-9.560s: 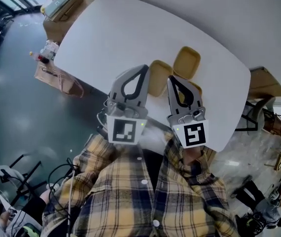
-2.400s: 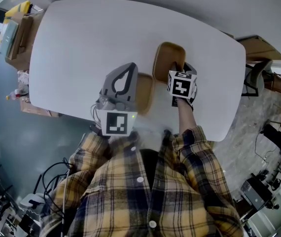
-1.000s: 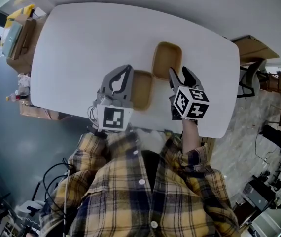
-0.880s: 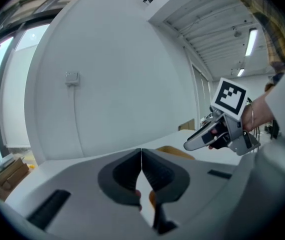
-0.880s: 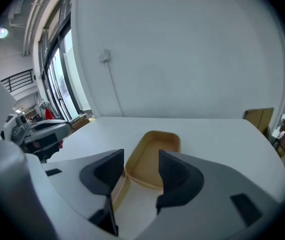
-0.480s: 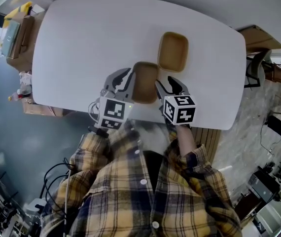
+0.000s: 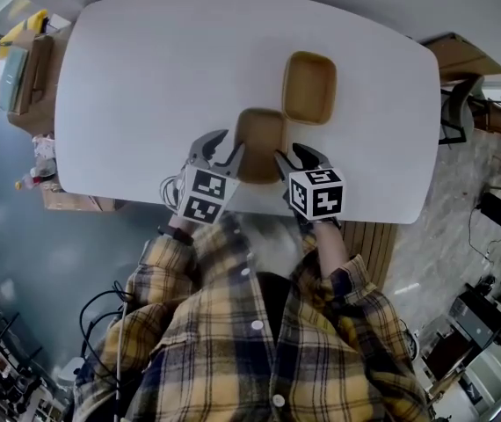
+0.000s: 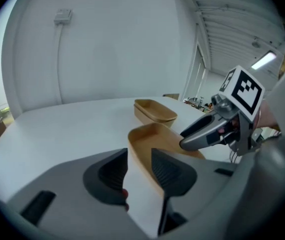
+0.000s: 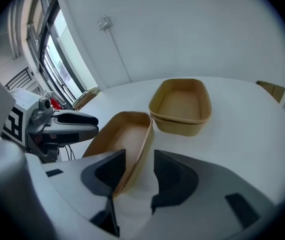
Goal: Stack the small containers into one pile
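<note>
A single tan container (image 7: 260,132) lies near the table's front edge. Behind it to the right sits a stack of two like containers (image 7: 309,84), nested one in the other (image 9: 181,101). My left gripper (image 7: 221,150) has just been opening. Its jaws now straddle the near container's left wall (image 8: 141,149) with a gap showing. My right gripper (image 7: 293,156) has just been closing a little. It is still open, with the container's right wall (image 9: 141,144) between its jaws. Each gripper shows in the other's view, the right gripper (image 8: 207,129) and the left gripper (image 9: 70,124).
The white table (image 7: 163,69) ends just below the near container, at the person's body. Cardboard boxes (image 7: 22,55) stand on the floor to the left. A chair (image 7: 457,104) and another box (image 7: 461,49) stand beyond the table's right end.
Both grippers have come down and closed in on the near container, one to each long wall. The left jaws, shut a second ago, now stand apart.
</note>
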A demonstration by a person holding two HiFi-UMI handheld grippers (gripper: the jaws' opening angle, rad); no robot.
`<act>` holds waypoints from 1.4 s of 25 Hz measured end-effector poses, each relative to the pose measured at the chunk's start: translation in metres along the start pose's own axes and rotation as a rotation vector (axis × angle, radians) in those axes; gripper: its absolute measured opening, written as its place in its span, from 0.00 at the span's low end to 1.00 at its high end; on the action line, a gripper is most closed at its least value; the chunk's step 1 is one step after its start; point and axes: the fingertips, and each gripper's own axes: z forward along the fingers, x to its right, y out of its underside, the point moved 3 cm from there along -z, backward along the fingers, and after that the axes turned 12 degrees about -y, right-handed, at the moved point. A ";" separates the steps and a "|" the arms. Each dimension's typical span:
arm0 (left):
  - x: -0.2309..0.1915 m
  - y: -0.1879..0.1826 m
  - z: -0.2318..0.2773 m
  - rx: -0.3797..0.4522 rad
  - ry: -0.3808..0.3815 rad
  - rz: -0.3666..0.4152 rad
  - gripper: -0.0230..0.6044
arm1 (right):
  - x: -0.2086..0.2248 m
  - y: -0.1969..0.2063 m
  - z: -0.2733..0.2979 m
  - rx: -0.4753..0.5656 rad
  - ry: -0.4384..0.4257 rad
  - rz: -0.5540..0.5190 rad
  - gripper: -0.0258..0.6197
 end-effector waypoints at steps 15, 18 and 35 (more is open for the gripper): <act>0.007 0.014 0.004 -0.119 0.092 -0.026 0.19 | -0.006 0.005 0.004 0.005 -0.009 0.041 0.13; 0.007 0.014 0.004 -0.135 0.089 -0.042 0.17 | -0.007 0.004 0.003 0.012 -0.008 0.029 0.13; -0.005 -0.029 -0.012 -0.043 -0.003 -0.107 0.13 | -0.014 -0.045 -0.019 0.111 -0.066 -0.024 0.11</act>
